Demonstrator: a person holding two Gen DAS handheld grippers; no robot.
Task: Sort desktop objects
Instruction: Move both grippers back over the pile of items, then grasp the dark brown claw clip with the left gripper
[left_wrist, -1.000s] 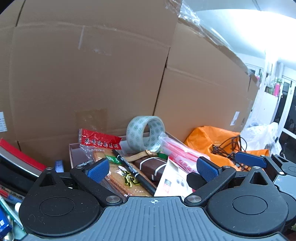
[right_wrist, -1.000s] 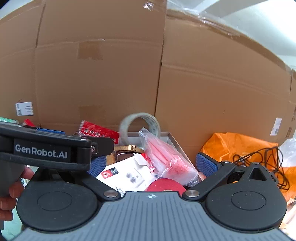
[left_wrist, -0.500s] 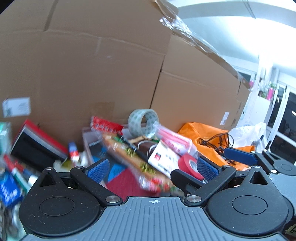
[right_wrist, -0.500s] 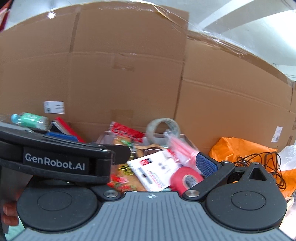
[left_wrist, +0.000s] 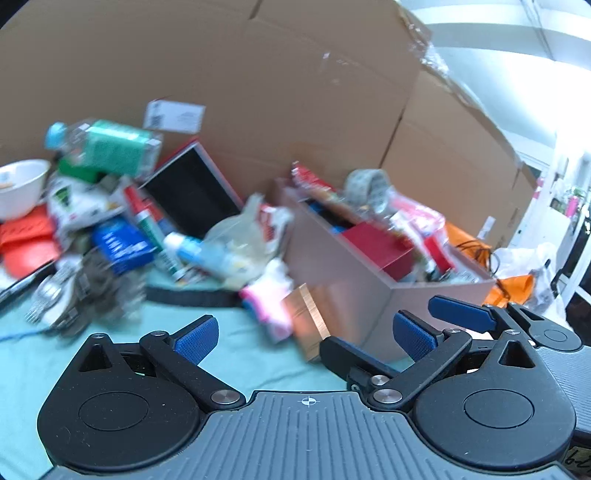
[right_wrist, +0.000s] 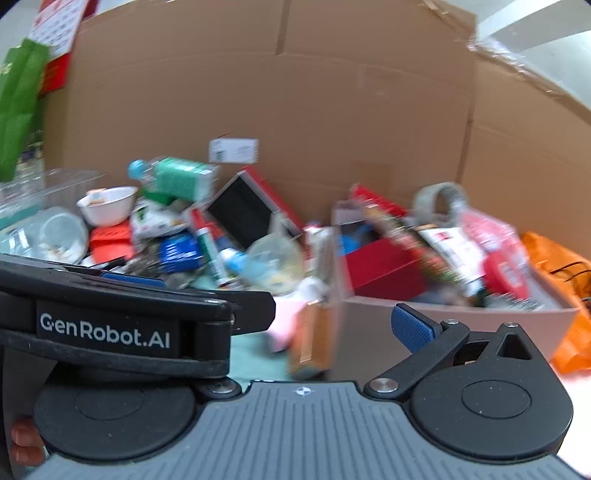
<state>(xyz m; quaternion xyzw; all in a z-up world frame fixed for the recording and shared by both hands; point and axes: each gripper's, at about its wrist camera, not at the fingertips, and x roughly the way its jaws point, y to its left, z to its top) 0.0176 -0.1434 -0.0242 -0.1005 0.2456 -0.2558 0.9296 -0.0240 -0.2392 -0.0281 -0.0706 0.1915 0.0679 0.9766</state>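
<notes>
A pinkish cardboard box stands on the teal desk cloth, heaped with a clear tape roll, a red box and packets. It also shows in the right wrist view. To its left lies a blurred pile: a green-labelled bottle, a white bowl, a blue packet, a black-and-red case. My left gripper is open and empty above the cloth, short of the box. My right gripper is open and empty; the left gripper's body hides its left finger.
Tall cardboard cartons wall the back. An orange bag with black cable lies right of the box. A copper-edged flat item and a pink packet lie against the box front. A clear plastic cup lies far left.
Both grippers have pulled back and swung left from above the box. The desk pile left of the box has come into view. Both stay open and empty.
</notes>
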